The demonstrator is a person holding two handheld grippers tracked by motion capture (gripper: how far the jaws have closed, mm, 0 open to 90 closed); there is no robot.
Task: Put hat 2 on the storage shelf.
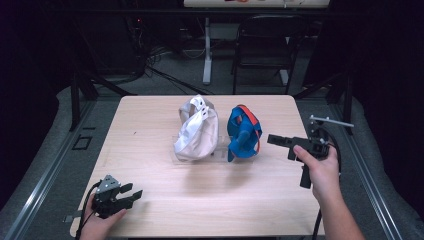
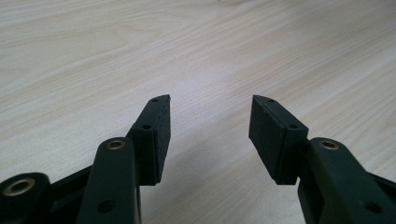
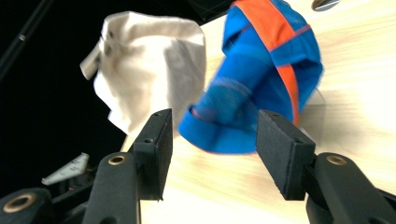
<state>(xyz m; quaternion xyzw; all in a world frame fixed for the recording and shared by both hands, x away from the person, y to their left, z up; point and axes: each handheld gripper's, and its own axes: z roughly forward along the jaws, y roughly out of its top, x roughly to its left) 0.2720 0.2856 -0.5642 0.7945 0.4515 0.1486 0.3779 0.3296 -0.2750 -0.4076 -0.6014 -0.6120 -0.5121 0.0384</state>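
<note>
While the blue cap [image 1: 244, 132] stands on the surface [image 1: 150, 170] beside the beige cap [image 1: 197, 131], the right hand-held gripper [image 1: 272, 139] points at it, jaws apart and empty; the left hand-held gripper [image 1: 134, 194] rests near the front edge, jaws apart.

A lab or recording studio, lit only over the work area: a pale wooden table [image 1: 150, 165] stands on grey floor between metal rails [image 1: 45, 185], with black surroundings. Behind it are loose cables [image 1: 165, 70], a white desk leg [image 1: 207, 50] and a black folding chair [image 1: 265, 45], all in dim light
</note>
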